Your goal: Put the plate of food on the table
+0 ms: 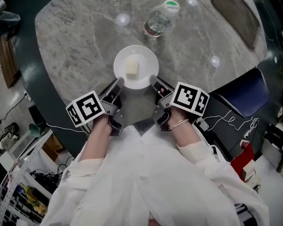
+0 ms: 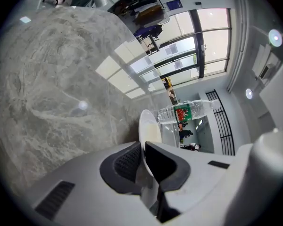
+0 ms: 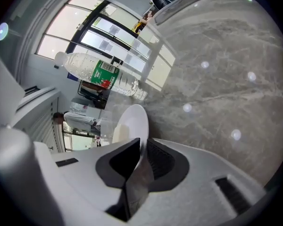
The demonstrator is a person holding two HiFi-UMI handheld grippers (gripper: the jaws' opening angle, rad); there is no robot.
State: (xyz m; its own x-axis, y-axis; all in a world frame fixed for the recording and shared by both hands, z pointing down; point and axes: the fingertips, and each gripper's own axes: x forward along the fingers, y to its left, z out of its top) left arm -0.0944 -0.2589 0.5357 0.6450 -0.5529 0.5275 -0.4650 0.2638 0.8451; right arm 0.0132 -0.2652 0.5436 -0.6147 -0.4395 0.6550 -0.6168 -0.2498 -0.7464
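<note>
A white plate (image 1: 136,66) carrying a pale block of food (image 1: 132,68) sits at or just over the near part of the grey marble table (image 1: 85,36). My left gripper (image 1: 118,85) is shut on the plate's near-left rim, and my right gripper (image 1: 153,82) is shut on its near-right rim. In the left gripper view the plate (image 2: 147,125) stands edge-on between the jaws; the right gripper view shows the plate (image 3: 132,121) the same way. Whether the plate rests on the stone or hovers slightly above it, I cannot tell.
A clear plastic water bottle (image 1: 160,20) with a green cap lies on the table just beyond the plate. A dark tray (image 1: 236,14) is at the far right edge. A navy chair (image 1: 243,95) stands at the right, with shelves and cables at lower left.
</note>
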